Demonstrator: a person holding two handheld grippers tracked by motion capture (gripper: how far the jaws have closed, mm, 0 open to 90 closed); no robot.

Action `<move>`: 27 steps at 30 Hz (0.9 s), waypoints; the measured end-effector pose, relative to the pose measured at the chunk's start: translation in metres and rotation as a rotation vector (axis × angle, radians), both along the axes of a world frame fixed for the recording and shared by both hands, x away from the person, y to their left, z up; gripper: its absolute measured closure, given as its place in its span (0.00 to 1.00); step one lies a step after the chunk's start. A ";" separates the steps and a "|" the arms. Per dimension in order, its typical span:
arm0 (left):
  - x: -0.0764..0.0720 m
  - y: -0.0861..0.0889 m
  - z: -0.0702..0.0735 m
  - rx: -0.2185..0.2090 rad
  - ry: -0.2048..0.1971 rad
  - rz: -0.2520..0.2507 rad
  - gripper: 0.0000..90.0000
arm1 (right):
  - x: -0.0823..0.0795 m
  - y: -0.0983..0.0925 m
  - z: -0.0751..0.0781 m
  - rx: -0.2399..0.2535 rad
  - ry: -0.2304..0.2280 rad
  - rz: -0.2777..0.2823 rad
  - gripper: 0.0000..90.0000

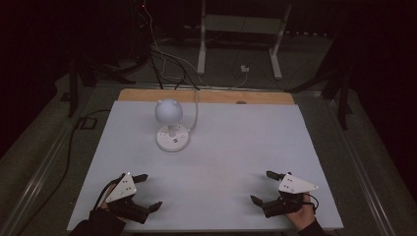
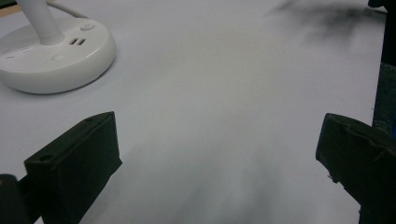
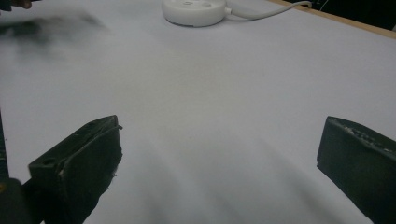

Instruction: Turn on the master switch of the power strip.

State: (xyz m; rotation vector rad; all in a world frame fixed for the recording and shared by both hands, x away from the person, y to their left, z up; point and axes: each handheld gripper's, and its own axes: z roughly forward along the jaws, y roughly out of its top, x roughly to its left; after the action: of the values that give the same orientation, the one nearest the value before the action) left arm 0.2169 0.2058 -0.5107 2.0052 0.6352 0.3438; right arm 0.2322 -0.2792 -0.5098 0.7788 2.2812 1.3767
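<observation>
A white desk lamp with a round head, a short neck and a round base stands on the white table, left of centre towards the back. Its base carries small buttons and ports and appears at the upper left of the left gripper view. The same base lies at the top of the right gripper view, with a white cable trailing off it. My left gripper rests open near the front left edge, nothing between its jaws. My right gripper rests open near the front right edge, also empty.
The lamp's cable runs over the table's wooden back edge to the floor. Behind the table stand a white frame's legs and loose cables. The room is dim.
</observation>
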 end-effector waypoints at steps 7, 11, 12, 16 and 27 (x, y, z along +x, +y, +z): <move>0.000 0.000 0.000 0.001 -0.001 0.000 0.00 | -0.001 -0.001 0.000 0.010 0.012 -0.014 0.00; 0.000 0.000 0.000 0.005 0.000 -0.004 0.00 | -0.002 -0.001 0.002 0.035 0.017 -0.016 0.00; 0.000 0.000 0.000 0.002 0.000 -0.002 0.00 | -0.002 -0.001 0.002 0.032 0.023 -0.019 0.00; 0.001 0.000 0.000 0.004 0.002 -0.002 0.00 | -0.002 -0.001 0.001 0.017 0.030 -0.022 0.00; 0.001 -0.001 0.000 0.010 0.002 -0.006 0.00 | -0.004 -0.001 0.003 0.024 0.023 -0.020 0.00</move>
State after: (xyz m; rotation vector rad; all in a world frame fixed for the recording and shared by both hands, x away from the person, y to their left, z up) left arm 0.2177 0.2045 -0.5107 2.0166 0.6299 0.3418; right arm 0.2285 -0.2797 -0.5069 0.8268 2.2723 1.3953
